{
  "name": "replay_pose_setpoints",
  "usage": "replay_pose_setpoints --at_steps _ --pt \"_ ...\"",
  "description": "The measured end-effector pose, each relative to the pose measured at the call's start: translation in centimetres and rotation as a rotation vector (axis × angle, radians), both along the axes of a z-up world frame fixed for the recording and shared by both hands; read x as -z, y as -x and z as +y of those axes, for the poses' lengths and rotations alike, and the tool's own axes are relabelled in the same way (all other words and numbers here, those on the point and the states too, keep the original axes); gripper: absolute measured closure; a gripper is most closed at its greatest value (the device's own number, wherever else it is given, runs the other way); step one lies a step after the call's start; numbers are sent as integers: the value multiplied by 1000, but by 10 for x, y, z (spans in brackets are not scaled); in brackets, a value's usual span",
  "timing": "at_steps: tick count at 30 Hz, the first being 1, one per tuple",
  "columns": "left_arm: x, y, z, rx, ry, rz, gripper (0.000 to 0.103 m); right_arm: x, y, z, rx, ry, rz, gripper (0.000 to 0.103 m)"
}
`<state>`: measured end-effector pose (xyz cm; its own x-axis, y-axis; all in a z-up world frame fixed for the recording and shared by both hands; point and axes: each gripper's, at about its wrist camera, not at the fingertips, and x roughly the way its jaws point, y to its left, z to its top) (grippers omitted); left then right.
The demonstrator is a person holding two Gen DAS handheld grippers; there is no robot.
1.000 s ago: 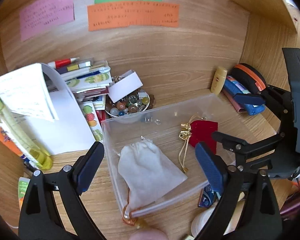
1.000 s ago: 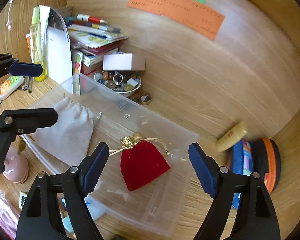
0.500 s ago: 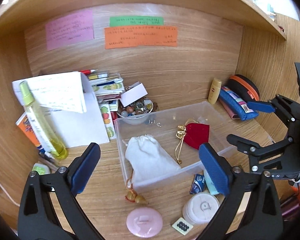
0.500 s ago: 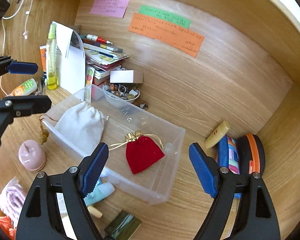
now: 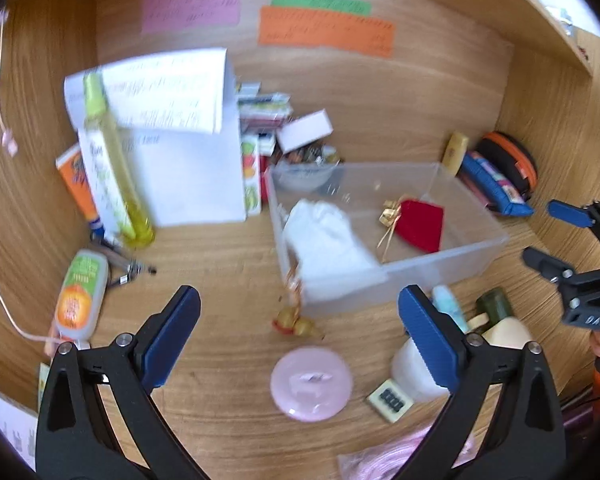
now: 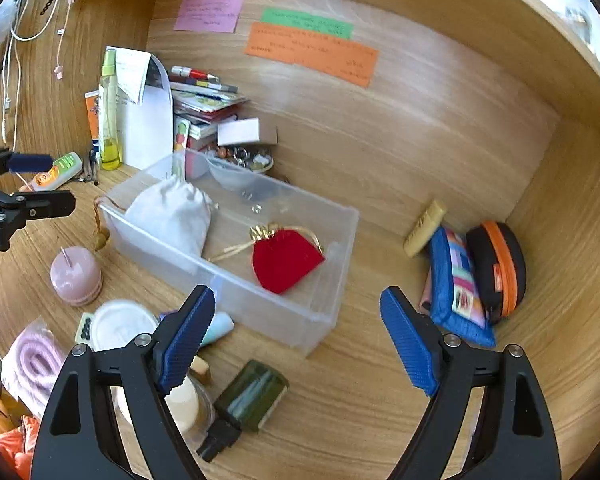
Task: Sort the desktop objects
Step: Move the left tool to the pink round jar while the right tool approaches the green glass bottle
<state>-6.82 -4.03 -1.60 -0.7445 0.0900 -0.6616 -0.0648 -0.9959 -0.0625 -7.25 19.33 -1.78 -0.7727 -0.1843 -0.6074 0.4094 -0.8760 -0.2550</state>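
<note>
Red pouch (image 6: 286, 260), white pouch (image 6: 172, 216) in clear bin (image 6: 328, 312); both jaws empty

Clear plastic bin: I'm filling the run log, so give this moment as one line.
clear plastic bin: holds white cloth pouch, red velvet pouch | left gripper: open, empty | right gripper: open, empty
</note>
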Motion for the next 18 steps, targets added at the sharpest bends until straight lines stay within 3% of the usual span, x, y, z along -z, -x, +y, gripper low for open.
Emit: replay_pose_setpoints --at_steps 8,15,18 --pt "29 -4 -10 -21 -10 -70 2 30 9 22 59 29 -107 20" --pt "52 -11 -1 3 -9 -114 2 56 10 24 48 19 -168 20" --pt "60 -11 2 5 -11 -136 2 59 12 27 32 62 -198 20"
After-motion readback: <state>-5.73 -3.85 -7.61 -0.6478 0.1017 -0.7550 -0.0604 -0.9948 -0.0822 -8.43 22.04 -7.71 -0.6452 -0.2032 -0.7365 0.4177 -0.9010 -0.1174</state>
